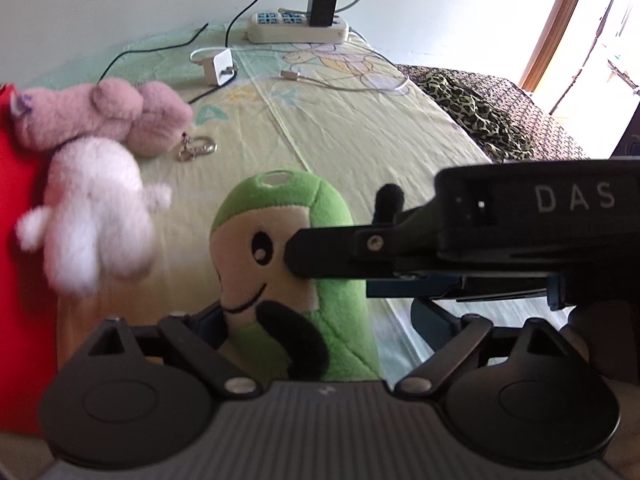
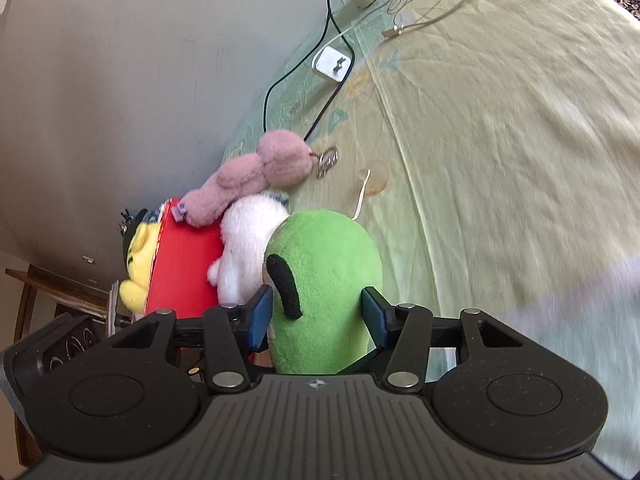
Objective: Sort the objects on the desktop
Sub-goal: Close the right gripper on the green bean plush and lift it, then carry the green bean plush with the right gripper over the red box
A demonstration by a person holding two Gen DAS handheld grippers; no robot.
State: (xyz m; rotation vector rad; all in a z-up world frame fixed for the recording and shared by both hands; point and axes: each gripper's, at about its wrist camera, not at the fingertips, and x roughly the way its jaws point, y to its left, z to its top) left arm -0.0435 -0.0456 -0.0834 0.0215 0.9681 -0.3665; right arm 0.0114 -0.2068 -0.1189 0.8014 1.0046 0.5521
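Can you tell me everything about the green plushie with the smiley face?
The green plush toy looks soft and fuzzy, with a cream face, black eyes, a thin smile and black arms. It stands upright on the yellow sheet. The right gripper squeezes its sides with blue pads. A white plush sits beside it.

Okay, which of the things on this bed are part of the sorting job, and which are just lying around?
Part of the job:
green plush, held in the right tongs
pink plush
white plush
yellow plush
red container

Lying about:
power strip
white charger
black cable
leopard-print cloth
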